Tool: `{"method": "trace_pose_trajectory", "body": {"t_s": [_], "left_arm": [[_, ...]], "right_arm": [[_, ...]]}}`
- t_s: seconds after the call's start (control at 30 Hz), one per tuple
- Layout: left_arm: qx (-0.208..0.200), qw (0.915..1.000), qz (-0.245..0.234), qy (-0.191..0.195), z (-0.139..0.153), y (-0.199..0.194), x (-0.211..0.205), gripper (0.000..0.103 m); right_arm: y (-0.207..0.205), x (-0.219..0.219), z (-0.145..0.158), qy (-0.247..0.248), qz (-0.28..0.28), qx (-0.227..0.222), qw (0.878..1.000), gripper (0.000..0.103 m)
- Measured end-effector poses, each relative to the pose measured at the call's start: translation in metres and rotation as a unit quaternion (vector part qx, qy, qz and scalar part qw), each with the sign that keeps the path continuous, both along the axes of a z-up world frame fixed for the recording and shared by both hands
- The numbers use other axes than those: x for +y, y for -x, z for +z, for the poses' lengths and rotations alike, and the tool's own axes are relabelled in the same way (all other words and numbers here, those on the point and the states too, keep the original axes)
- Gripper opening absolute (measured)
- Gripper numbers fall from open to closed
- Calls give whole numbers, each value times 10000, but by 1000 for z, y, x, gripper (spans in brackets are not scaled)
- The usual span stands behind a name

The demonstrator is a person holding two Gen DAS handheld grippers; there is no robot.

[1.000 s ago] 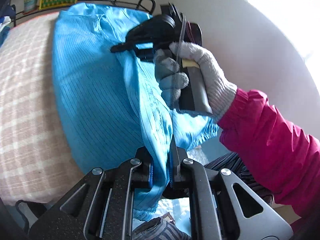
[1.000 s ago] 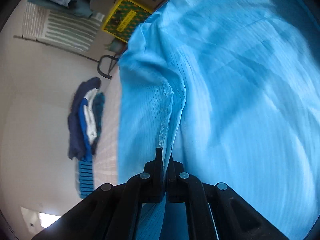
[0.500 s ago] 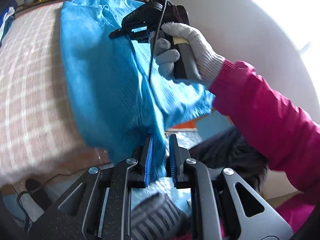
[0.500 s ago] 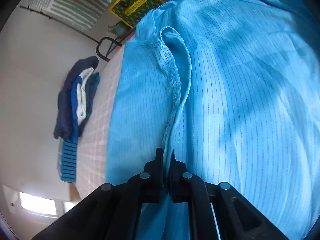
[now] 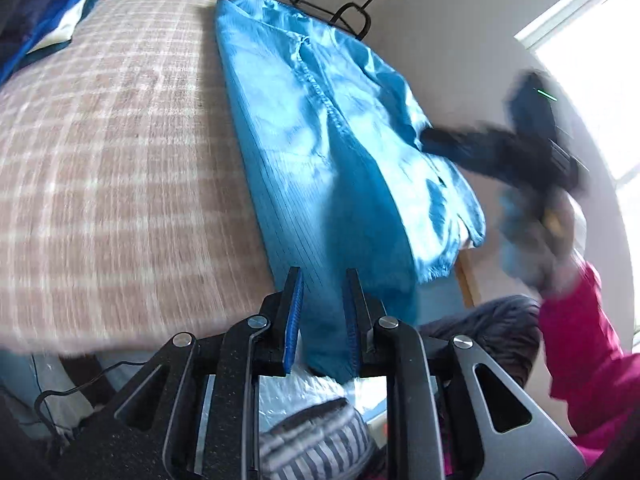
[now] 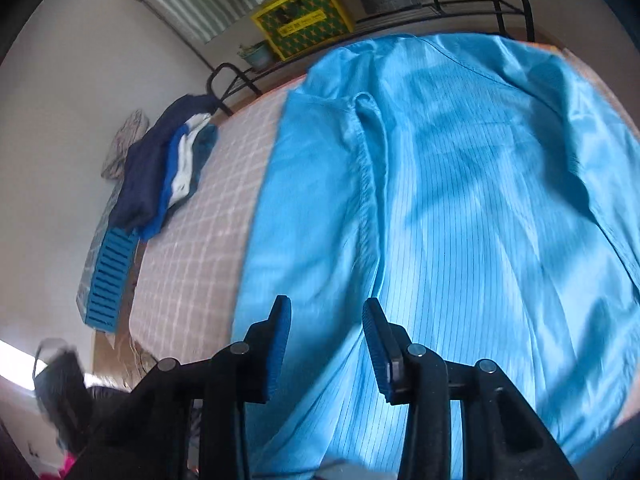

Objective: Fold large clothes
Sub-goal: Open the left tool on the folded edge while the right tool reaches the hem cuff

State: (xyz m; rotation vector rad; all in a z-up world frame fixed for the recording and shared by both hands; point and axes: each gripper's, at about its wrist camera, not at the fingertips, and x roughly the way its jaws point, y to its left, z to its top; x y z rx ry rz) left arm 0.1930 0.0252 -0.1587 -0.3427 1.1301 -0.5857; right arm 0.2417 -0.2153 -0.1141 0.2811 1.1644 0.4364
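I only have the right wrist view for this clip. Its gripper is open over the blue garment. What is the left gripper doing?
Observer: The left gripper is open too, with the hem of the blue garment lying loose between its fingers.
Reviewer: Does the garment sit fully on the bed?
Observer: No. Its near end hangs over the edge of the checked bed.
Reviewer: Anything below that edge?
Observer: A striped cloth lies under the left gripper.
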Motion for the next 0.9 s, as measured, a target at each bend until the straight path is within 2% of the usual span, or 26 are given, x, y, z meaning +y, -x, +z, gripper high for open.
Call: {"method": "trace_pose_trajectory", "body": {"t_s": [0.07,0.17,0.27,0.33,0.4,0.53,0.6,0.67,0.77,0.9], "left_arm": [[69,9999,-150,-42,-7,-18,-10,18],[200,9989,-406,-118,-23,-40,-28,18],[298,9975,-470,-434,-37,-51,-42,18],[414,9969,-468,-474,-45,-52,-46,18],[501,9957,-506,-592,-54,-55,-50,18],[549,9952,-531,-606,-63,-56,-48,18],[595,9956,-505,-515,-66,-58,-44,18],[573,9959,-499,-487,-67,-57,-41,18],[573,9961,-492,-448,-68,-59,-39,18],[437,9978,-393,-316,-52,-52,-27,18]], "right_arm": [[29,16,7,378,153,-72,9991,43],[47,37,-1,723,247,16,9971,44],[51,59,-22,1239,357,85,9916,44],[49,63,-41,1490,312,263,9880,43],[50,62,-55,1625,290,435,9853,37],[74,58,-74,2422,887,563,9645,34],[84,43,-78,2622,844,682,9589,34],[88,25,-71,2306,571,823,9679,36],[91,11,-54,1313,263,849,9874,38],[101,14,-46,851,281,893,9920,40]]}}
